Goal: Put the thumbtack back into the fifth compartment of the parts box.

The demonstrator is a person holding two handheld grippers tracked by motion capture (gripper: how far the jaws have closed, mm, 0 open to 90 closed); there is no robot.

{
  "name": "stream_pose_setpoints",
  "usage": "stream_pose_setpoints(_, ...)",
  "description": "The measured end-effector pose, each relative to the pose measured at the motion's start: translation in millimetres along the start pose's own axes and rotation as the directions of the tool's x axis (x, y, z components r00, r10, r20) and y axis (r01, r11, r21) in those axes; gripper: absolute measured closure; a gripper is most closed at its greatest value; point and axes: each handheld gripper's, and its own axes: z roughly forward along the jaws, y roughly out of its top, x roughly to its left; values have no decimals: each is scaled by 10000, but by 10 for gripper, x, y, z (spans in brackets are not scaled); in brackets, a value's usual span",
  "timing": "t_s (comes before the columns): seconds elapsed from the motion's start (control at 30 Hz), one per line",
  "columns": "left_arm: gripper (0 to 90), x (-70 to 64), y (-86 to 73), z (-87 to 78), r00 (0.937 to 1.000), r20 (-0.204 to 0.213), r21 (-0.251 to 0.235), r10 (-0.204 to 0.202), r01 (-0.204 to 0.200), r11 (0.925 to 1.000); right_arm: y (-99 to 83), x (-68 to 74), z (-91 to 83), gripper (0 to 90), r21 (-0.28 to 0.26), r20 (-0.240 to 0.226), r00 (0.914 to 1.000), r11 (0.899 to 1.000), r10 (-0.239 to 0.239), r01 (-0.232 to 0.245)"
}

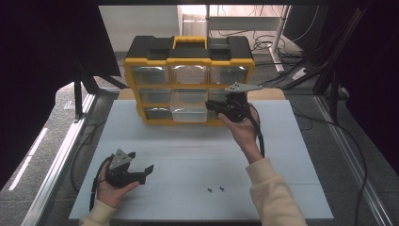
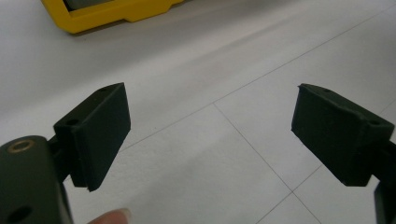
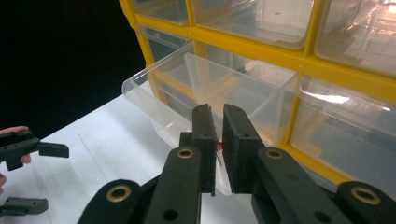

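Observation:
A yellow and black organizer (image 1: 188,61) with clear drawers stands at the back of the white table (image 1: 188,155). Its bottom middle drawer (image 1: 188,113) is pulled partly out. My right gripper (image 1: 211,105) is at that drawer's right front corner. In the right gripper view the jaws (image 3: 218,116) are closed on the thin clear front wall of the drawer (image 3: 187,88). My left gripper (image 1: 141,161) is held low at the front left, jaws wide apart with bare table between them (image 2: 210,126).
Two small black screws (image 1: 215,189) lie on the table near the front middle. The organizer's yellow base corner (image 2: 107,11) shows far ahead of the left gripper. Dark frame posts and cables flank the table on both sides.

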Motion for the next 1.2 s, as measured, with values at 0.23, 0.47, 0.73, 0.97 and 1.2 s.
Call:
stream_pose_setpoints(0.23,122,4,0,-2,10000,-17,-15,-13,13,10000,91,-12,108,835,-88,-17,10000,10000,-35,35)
stream_pose_setpoints(0.47,123,5,-2,2,10000,-24,-4,-17,17,10000,153,24,272,834,106,95,9997,9997,-233,232)
stream_pose_setpoints(0.73,123,12,-3,5,10000,-55,15,-43,43,10000,235,19,402,833,179,190,9994,9994,-283,279)
stream_pose_setpoints(0.97,124,21,-7,5,9999,-74,20,-70,70,10000,274,30,500,636,209,330,9982,9986,-497,490)
stream_pose_setpoints(1.2,124,21,-8,7,9999,-111,44,-83,83,10000,231,44,368,359,121,474,9980,9991,-411,406)
